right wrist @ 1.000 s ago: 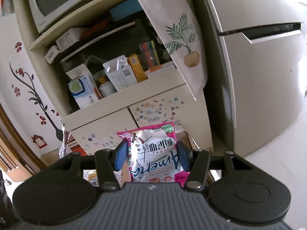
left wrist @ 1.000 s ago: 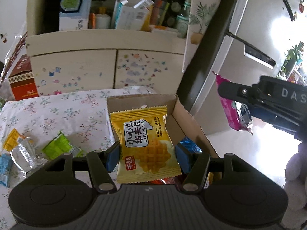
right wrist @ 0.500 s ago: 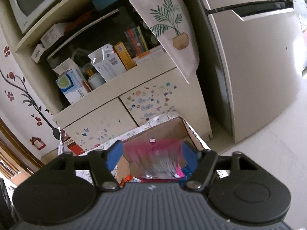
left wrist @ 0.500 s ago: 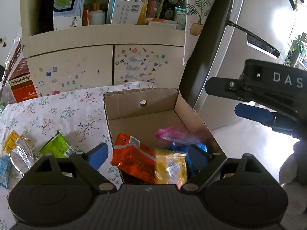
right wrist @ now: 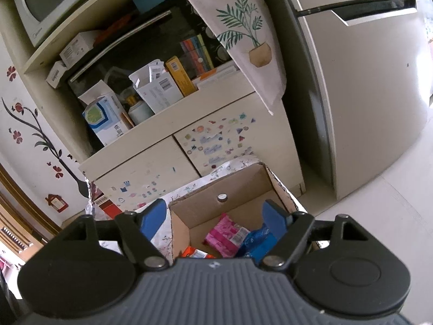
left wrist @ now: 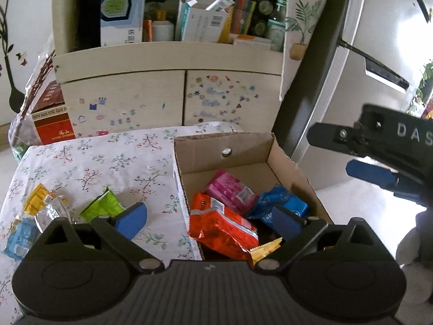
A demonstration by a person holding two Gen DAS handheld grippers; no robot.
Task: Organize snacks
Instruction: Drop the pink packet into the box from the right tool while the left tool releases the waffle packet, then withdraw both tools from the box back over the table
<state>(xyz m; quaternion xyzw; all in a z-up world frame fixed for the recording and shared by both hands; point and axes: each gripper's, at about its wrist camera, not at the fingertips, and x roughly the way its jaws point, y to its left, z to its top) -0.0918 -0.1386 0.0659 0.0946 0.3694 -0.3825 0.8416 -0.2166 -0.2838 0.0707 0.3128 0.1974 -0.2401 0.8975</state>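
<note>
Snacks are mostly in the box (left wrist: 286,159) now, which sits at the right edge of the table (left wrist: 108,162) with its long axis running away from the cameras toward the cabinet (left wrist: 167,94). Pink pack (left wrist: 230,191) lies about mid-box, long axis slanting from far left to near right. Orange pack (left wrist: 224,224) is just in front of it against the left wall, slanting the same way, and a blue pack (left wrist: 281,203) sits crumpled by the right wall, touching the pink one. A yellow corner (left wrist: 265,249) pokes out from under the orange pack at the near end. Left gripper (left wrist: 209,218) hangs over the box's near-left wall, jaws spread wide after just opening, nothing between the pads. Right gripper (right wrist: 216,216) is over the box too, jaws also just opened and holding nothing; it shows at the right edge of the left view. Still out on the table near its left edge: a green pack (left wrist: 104,205), a yellow one (left wrist: 38,199), a clear one (left wrist: 51,214) and a light blue one (left wrist: 19,237), bunched close together.
</note>
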